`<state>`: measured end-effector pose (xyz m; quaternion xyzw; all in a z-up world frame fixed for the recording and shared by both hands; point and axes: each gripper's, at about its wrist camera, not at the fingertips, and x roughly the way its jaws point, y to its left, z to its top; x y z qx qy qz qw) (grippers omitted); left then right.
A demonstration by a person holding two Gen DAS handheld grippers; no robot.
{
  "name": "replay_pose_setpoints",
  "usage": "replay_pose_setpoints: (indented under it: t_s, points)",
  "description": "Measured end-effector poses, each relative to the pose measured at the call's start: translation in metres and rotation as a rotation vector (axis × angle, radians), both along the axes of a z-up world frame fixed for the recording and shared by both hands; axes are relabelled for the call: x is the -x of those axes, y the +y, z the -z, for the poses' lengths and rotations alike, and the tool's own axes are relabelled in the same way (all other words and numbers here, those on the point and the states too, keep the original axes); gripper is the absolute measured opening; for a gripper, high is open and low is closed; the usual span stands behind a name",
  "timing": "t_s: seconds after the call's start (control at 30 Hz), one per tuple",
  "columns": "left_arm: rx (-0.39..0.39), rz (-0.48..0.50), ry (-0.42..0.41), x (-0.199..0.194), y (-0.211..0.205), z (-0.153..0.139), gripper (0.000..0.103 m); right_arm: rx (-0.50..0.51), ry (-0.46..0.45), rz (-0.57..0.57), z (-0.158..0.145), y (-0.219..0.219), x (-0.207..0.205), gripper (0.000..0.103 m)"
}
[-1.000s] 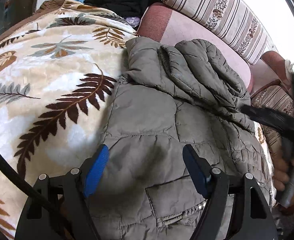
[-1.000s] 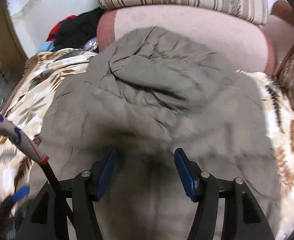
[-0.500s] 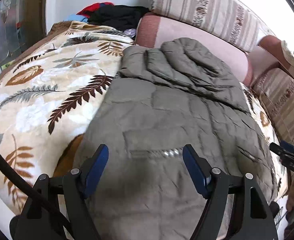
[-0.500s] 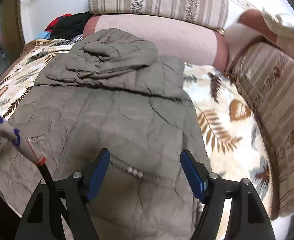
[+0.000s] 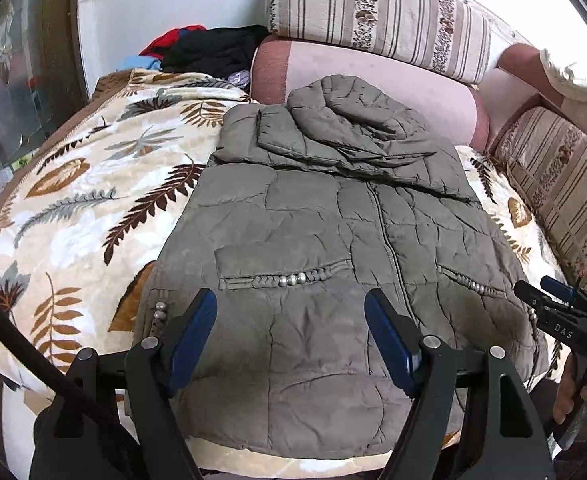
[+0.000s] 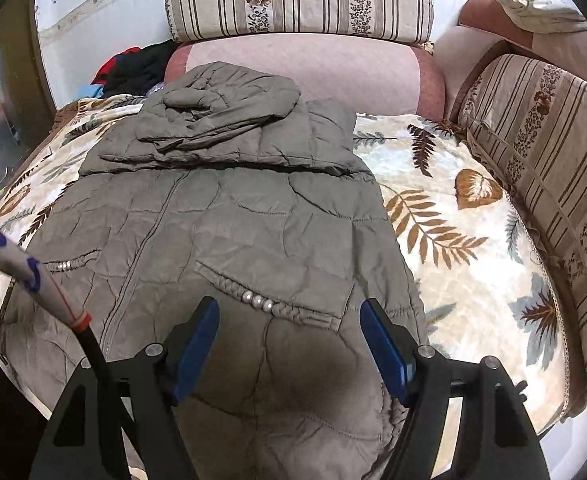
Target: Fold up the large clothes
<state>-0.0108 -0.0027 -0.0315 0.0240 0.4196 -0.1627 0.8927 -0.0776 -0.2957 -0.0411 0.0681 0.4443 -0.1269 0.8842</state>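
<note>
An olive-grey quilted jacket (image 5: 333, 216) (image 6: 233, 220) lies front up on a leaf-patterned blanket (image 5: 73, 208) (image 6: 453, 240), zipped down the middle. Its hood and folded sleeves (image 5: 345, 108) (image 6: 229, 92) are bunched at the far end. My left gripper (image 5: 289, 308) hovers open over the near left part, just short of a beaded pocket (image 5: 289, 278). My right gripper (image 6: 289, 312) hovers open over the near right part by the other beaded pocket (image 6: 257, 300). Nothing is between either pair of jaws. The right gripper (image 5: 537, 286) and the hand holding it also show at the left wrist view's right edge.
Striped cushions (image 5: 373, 12) (image 6: 541, 152) and a pink sofa back (image 5: 393, 76) bound the blanket at the back and right. A pile of black, red and blue clothes (image 5: 209, 48) (image 6: 133, 64) lies at the far left corner. The blanket's front edge is just below the jacket's hem.
Both grippers have drawn back from the hood end to the jacket's near hem, so the whole jacket now shows. The right jaws stand slightly wider.
</note>
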Motion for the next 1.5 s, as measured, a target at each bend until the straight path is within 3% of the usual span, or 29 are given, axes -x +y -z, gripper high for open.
replay_pose_setpoints:
  t_s: [0.3, 1.5]
  points:
    - [-0.060, 0.011, -0.027, 0.004, -0.012, 0.000, 0.075, -0.023, 0.007, -0.007, 0.007, 0.002, -0.002, 0.077]
    - [-0.110, -0.018, 0.066, -0.012, -0.010, 0.029, 0.075, -0.038, 0.036, -0.017, 0.022, 0.006, -0.014, 0.078]
